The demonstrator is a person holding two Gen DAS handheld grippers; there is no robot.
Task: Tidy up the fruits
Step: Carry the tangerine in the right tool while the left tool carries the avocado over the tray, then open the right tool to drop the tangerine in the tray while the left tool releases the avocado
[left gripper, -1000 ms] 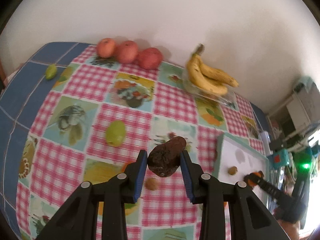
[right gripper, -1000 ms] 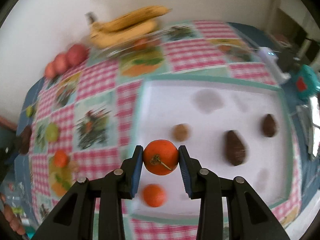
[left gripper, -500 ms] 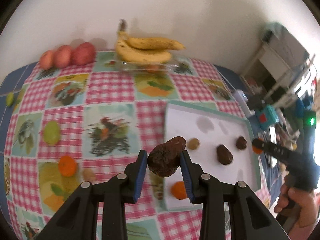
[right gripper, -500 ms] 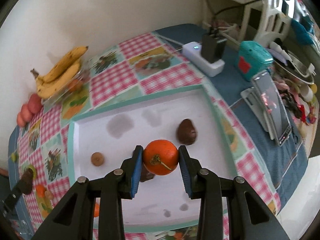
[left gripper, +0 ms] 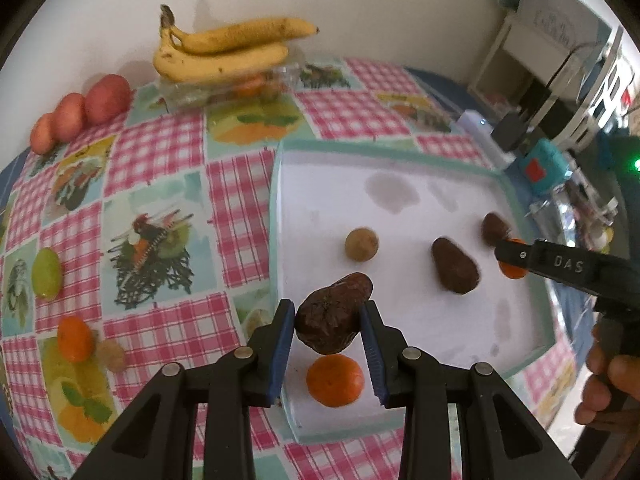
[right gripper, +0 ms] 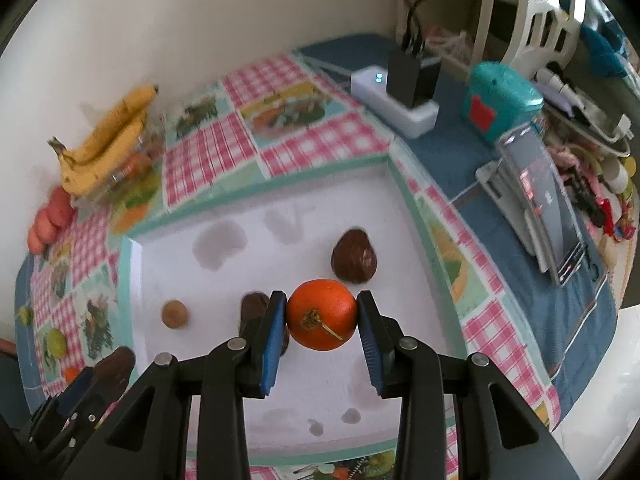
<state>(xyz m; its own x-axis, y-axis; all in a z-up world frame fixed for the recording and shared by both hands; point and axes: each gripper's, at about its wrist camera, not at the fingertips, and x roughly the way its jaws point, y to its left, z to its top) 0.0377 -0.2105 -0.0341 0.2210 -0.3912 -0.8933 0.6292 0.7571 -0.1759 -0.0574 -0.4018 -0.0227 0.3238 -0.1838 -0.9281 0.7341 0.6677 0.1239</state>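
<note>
My left gripper (left gripper: 329, 326) is shut on a dark brown avocado (left gripper: 334, 314), held over the near left part of the white tray (left gripper: 400, 160). An orange (left gripper: 335, 375) lies on the tray just below it. My right gripper (right gripper: 321, 318) is shut on an orange (right gripper: 322, 314) above the tray's (right gripper: 256, 188) right half. On the tray lie two more brown avocados (left gripper: 454, 266) (left gripper: 494, 228) and a small tan fruit (left gripper: 361, 244). In the right wrist view one avocado (right gripper: 354, 256) lies beyond the held orange, and the left gripper with its avocado (right gripper: 114, 366) shows at lower left.
Bananas (left gripper: 224, 50) on a clear box and three red apples (left gripper: 80, 110) stand along the wall. A green fruit (left gripper: 46, 274), an orange (left gripper: 74, 338) and a small tan fruit (left gripper: 112, 354) lie on the checked cloth. A power strip (right gripper: 394, 100), teal box (right gripper: 498, 100) and phone stand (right gripper: 540, 204) crowd the right.
My left gripper has carried the avocado rightwards from over the cloth to over the tray. My right gripper with the orange swung towards the tray's right side, then held still.
</note>
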